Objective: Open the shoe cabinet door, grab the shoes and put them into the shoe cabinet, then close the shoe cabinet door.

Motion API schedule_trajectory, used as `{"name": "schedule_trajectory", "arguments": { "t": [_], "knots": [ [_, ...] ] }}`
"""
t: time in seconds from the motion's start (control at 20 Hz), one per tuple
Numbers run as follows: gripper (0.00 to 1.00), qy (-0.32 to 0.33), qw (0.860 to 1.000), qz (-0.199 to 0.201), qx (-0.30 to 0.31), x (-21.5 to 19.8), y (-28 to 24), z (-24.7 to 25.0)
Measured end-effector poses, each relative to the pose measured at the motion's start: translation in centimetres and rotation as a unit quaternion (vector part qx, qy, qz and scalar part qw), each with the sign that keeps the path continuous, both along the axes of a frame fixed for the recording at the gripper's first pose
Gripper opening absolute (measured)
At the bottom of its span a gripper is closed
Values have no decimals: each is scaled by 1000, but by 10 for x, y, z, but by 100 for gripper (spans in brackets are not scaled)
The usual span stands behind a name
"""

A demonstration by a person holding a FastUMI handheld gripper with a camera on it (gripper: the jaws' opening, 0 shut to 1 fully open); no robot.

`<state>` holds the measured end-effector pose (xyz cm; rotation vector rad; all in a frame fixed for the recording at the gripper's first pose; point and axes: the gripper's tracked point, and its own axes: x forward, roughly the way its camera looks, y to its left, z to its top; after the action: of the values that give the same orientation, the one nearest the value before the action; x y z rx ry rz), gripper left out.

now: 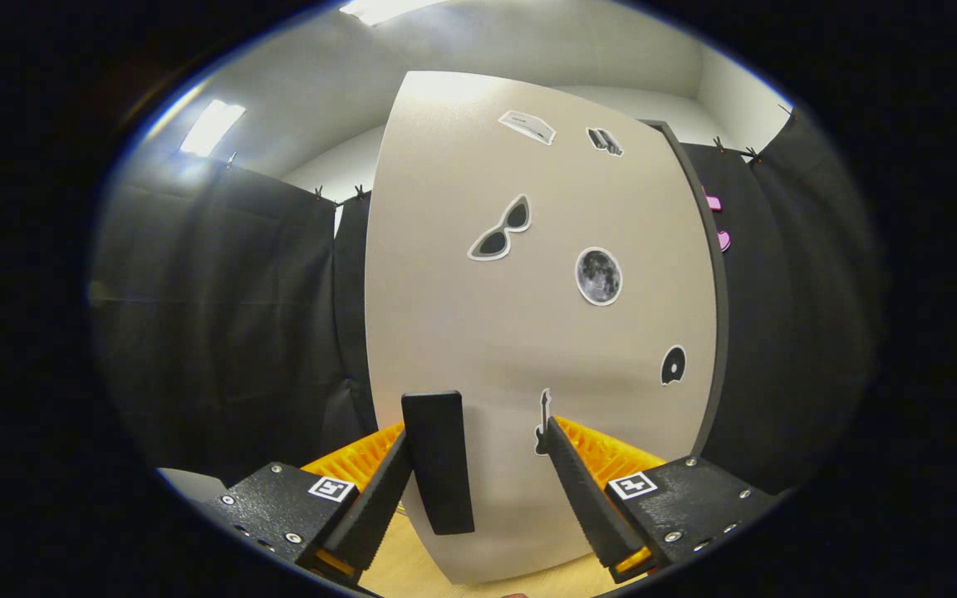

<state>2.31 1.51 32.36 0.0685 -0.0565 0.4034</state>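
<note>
Black and blocky, the door handle (439, 461) stands upright between the fingers of the gripper (478, 465), hard against the one at seven o'clock and clear of the one at five o'clock, so the tongs are spread and clamp nothing. That handle is fixed low on the pale beige shoe cabinet door (487, 332), which rises straight ahead toward twelve o'clock. A small guitar sticker (542, 415) sits just above the tip of the five o'clock finger. Farther up the door come a disc sticker (673, 365) at three o'clock, a moon sticker (598, 276) near the middle, and a sunglasses sticker (501, 228) toward eleven o'clock. Light wooden floor (412, 565) shows beneath the door's lower edge at six o'clock.
</note>
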Motion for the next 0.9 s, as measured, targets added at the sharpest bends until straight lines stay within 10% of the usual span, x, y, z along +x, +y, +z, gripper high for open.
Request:
{"name": "schedule_trajectory", "arguments": {
  "t": [0.9],
  "knots": [
    [95,5,1000,-16,-5,40,34,3]
  ]
}}
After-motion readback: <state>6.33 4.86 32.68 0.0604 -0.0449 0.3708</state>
